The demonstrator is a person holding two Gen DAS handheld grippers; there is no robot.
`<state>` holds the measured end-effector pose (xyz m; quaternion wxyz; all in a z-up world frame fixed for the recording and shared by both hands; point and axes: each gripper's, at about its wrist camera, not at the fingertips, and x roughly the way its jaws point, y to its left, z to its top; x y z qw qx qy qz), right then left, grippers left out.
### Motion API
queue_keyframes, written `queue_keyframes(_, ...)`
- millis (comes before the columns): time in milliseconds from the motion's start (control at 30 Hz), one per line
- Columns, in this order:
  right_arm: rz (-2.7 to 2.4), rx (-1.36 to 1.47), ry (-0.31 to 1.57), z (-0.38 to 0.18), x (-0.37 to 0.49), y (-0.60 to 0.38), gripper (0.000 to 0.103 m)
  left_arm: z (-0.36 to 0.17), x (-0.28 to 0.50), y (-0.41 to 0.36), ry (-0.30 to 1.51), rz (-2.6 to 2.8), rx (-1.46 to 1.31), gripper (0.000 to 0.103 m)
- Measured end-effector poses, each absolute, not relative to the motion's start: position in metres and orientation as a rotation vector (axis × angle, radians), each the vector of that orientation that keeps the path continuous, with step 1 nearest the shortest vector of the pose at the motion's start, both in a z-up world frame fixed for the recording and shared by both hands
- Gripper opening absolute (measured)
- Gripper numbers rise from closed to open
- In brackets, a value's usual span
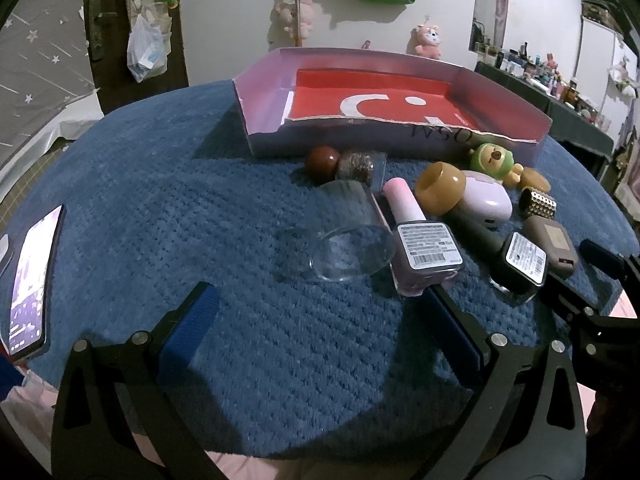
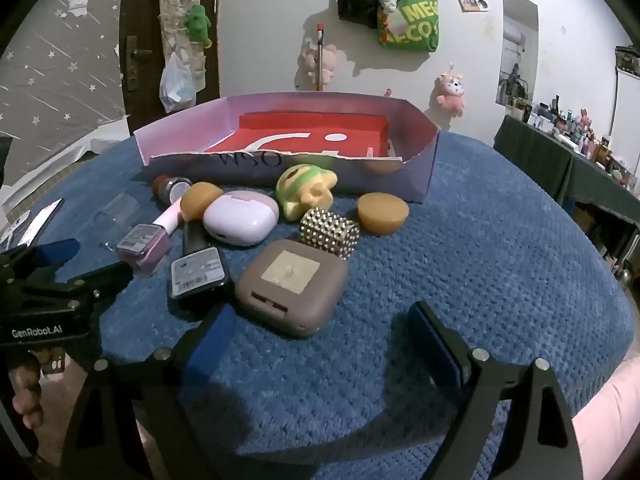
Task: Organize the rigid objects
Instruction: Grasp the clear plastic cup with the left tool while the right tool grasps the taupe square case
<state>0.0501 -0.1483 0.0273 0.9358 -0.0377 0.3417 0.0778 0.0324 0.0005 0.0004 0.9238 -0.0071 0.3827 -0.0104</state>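
Left gripper (image 1: 316, 320) fingers spread wide, holding nothing; clear glass cup (image 1: 352, 236) lies just ahead between them. Right gripper (image 2: 324, 336) likewise agape, taupe square case (image 2: 292, 288) just ahead. Cardboard tray (image 2: 420, 168) beyond the clutter.

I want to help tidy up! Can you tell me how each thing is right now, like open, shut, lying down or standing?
left gripper: open, empty.
right gripper: open, empty.
box: open-topped, front wall torn.
clear glass: lying on its side.
pink nail polish: capped, lying down.
dark nail polish: lying down.
brown case: shut.
lilac case: shut.
phone: screen on.
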Motion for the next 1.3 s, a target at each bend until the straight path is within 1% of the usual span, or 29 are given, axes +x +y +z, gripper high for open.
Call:
queue_keyframes(133, 0.161, -0.078, 0.696, 0.028, 0.054, -0.148, 0.089, 0.002, 0.037, 0.001, 0.783, -0.021, -0.015, 0.101)
queue_keyframes(200, 0.168, -0.079, 0.695, 0.028, 0.056, -0.147, 0.085, 0.002, 0.040, 0.001, 0.783, -0.025, -0.013, 0.099)
queue_keyframes(367, 0.182, -0.086, 0.691, 0.031, 0.060, -0.142, 0.081, 0.005, 0.045, 0.003, 0.787, -0.031, -0.030, 0.092)
queue_keyframes(600, 0.209, -0.062, 0.697, 0.029, 0.071, -0.137, 0.081, 0.007, 0.061, 0.003, 0.788, -0.029, -0.038, 0.089)
queue_keyframes(633, 0.213, -0.063, 0.697, 0.028, 0.071, -0.136, 0.081, 0.007, 0.062, 0.003, 0.787, -0.030, -0.038, 0.086)
queue_keyframes(700, 0.221, -0.077, 0.702, 0.028, 0.072, -0.136, 0.076, 0.007, 0.063, 0.002, 0.784, -0.033, -0.036, 0.082)
queue_keyframes(733, 0.228, -0.078, 0.704, 0.028, 0.071, -0.135, 0.074, 0.008, 0.064, 0.003, 0.783, -0.034, -0.037, 0.077)
queue_keyframes(767, 0.235, -0.082, 0.701, 0.028, 0.070, -0.134, 0.071, 0.008, 0.065, 0.003, 0.781, -0.036, -0.038, 0.066)
queue_keyframes(800, 0.239, -0.092, 0.705, 0.029, 0.070, -0.133, 0.067, 0.009, 0.066, 0.003, 0.779, -0.036, -0.034, 0.061)
queue_keyframes(833, 0.237, -0.115, 0.695, 0.030, 0.069, -0.131, 0.065, 0.010, 0.066, 0.003, 0.777, -0.035, -0.031, 0.051)
queue_keyframes(867, 0.244, -0.121, 0.691, 0.030, 0.068, -0.129, 0.063, 0.010, 0.067, 0.003, 0.777, -0.035, -0.032, 0.046)
queue_keyframes(933, 0.238, -0.135, 0.683, 0.030, 0.067, -0.127, 0.062, 0.010, 0.068, 0.006, 0.775, -0.036, -0.039, 0.037)
queue_keyframes(1133, 0.219, -0.184, 0.746, 0.030, 0.069, -0.128, 0.062, 0.011, 0.069, 0.011, 0.780, -0.046, -0.054, 0.037)
queue_keyframes(1300, 0.229, -0.145, 0.691, 0.037, 0.063, -0.130, 0.062, 0.015, 0.065, 0.011, 0.774, -0.053, -0.055, 0.037)
